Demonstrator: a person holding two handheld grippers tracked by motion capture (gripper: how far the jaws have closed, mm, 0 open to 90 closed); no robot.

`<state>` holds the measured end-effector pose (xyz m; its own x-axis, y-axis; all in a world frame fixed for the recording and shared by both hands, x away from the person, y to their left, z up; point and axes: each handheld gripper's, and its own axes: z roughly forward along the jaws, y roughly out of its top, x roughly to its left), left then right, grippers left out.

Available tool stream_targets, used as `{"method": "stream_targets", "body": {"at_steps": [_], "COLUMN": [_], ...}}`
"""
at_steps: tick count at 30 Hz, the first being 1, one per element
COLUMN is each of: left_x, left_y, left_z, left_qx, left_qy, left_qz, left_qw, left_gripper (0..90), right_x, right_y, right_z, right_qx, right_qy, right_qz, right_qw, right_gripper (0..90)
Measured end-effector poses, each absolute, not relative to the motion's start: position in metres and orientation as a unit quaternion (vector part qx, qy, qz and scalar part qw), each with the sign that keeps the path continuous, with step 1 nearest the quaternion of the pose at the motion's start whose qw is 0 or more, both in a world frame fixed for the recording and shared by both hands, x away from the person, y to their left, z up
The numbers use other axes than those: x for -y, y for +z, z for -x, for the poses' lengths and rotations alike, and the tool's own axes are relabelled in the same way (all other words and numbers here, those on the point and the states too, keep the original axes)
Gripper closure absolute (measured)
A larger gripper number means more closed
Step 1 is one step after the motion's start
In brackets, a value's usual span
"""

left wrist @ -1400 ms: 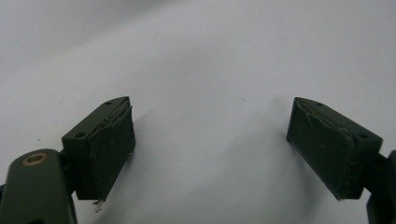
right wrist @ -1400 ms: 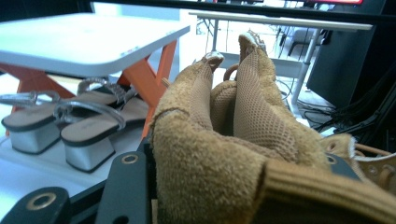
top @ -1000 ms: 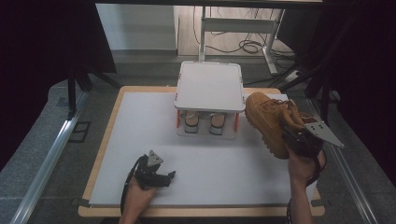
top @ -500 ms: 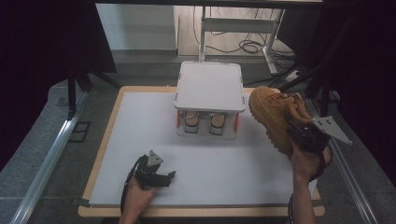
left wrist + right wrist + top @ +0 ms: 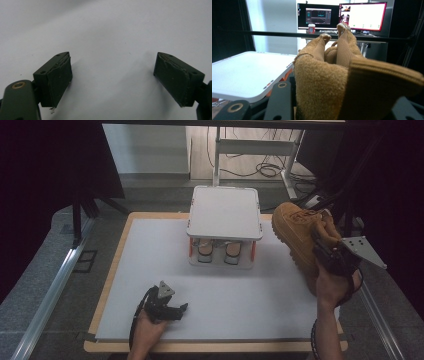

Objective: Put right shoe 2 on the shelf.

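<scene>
Left fingers (image 5: 60,80): yours stand wide apart with nothing between them; the left gripper (image 5: 167,309) rests low over the white bench (image 5: 150,260) at its near edge.
Shoe rack (image 5: 225,212): the small white rack sits mid-bench, a pair of shoes (image 5: 218,251) tucked on its lower level, its flat top bare.
Boot (image 5: 297,232): the tan boot hangs in the air to the rack's right, toe toward the rack.
Right fingers (image 5: 279,100): your right gripper (image 5: 332,257) is clamped on the boot's collar at the heel end.
Step in hand: carrying the boot, likely toward the rack's top.
Next move: swing it left over the flat top, level the sole, lower until it sits, then release.
</scene>
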<state>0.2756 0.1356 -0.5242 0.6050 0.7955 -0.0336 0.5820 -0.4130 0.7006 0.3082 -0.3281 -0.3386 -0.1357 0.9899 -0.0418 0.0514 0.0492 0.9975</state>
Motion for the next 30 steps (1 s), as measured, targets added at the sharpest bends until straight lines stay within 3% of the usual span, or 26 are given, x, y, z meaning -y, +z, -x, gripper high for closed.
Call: {"method": "stream_targets", "body": {"at_steps": [15,30], "left_x": [-0.136,-0.136], "left_y": [-0.524,-0.524], "left_z": [-0.276,-0.276], "left_qx": [-0.416,-0.416], "left_qy": [0.155,0.155], "left_qz": [-0.827,-0.827], "left_qw": [0.345,0.346], "left_gripper": [14.9,14.9], "right_x": [0.315,0.275], "right_y": [-0.318,-0.307], "right_z": [-0.312,-0.326], "right_qx": [-0.552,-0.571], "right_qy": [0.526,0.543], "right_qz": [-0.447,-0.413], "right_qw": [0.468,0.456], "right_gripper": [54.0,54.1]}}
